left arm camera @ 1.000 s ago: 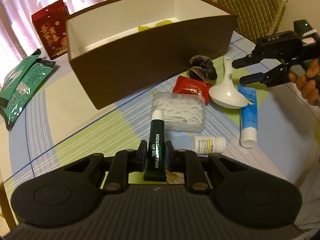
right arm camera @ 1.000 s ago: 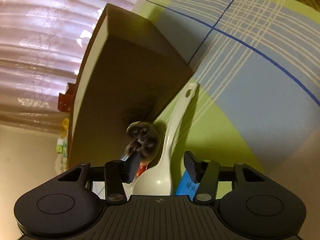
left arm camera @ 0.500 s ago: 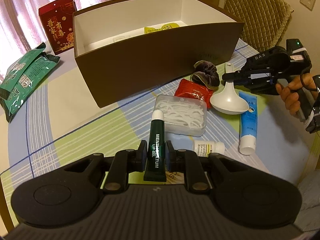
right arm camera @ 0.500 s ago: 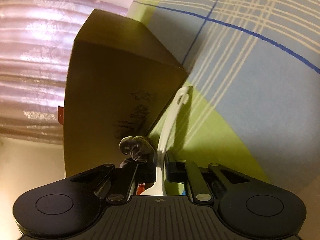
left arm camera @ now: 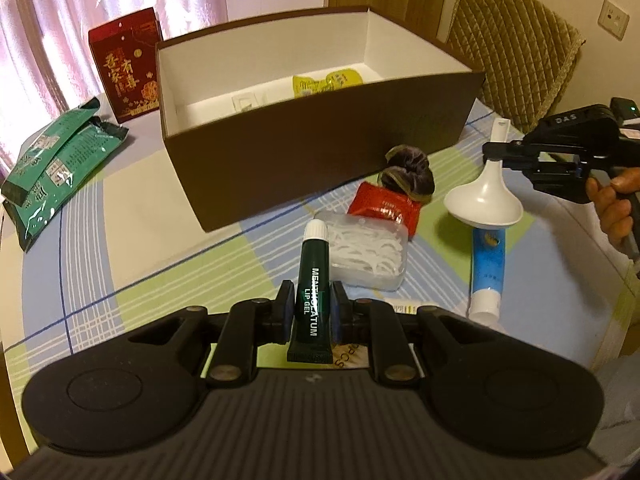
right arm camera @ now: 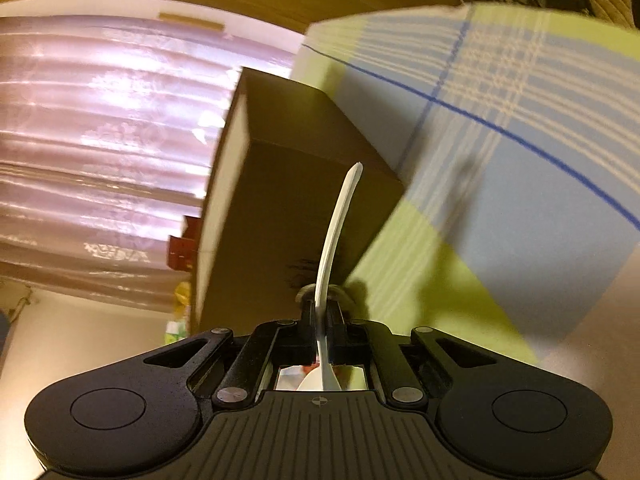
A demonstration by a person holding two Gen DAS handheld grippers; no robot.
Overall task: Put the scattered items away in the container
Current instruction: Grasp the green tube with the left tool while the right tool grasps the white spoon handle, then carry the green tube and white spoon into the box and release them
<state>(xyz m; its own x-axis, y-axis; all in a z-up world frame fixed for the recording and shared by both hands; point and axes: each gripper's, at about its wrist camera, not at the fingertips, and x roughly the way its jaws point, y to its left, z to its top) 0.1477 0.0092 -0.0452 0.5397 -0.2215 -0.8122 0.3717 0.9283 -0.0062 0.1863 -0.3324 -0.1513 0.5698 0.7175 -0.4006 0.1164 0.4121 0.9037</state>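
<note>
left gripper [left arm camera: 311,308] jaws clamp lip gel tube [left arm camera: 313,288]; right gripper [right arm camera: 322,330] pinches spoon [right arm camera: 334,240] handle (box [left arm camera: 320,152] near).

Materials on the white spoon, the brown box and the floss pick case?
White spoon: glossy and opaque, either ceramic or melamine; the look leaves it open. Brown box: likely matte paperboard, thin straight walls, white lining. Floss pick case: clear, slightly frosted rigid plastic, picks visible through it.

Your left tongs [left arm camera: 311,307] clamp the green lip gel tube [left arm camera: 312,287]; your right tongs [left arm camera: 505,155] pinch the white spoon [left arm camera: 485,196] above the tabletop [left arm camera: 160,256], beside the brown box [left arm camera: 312,148].
</note>
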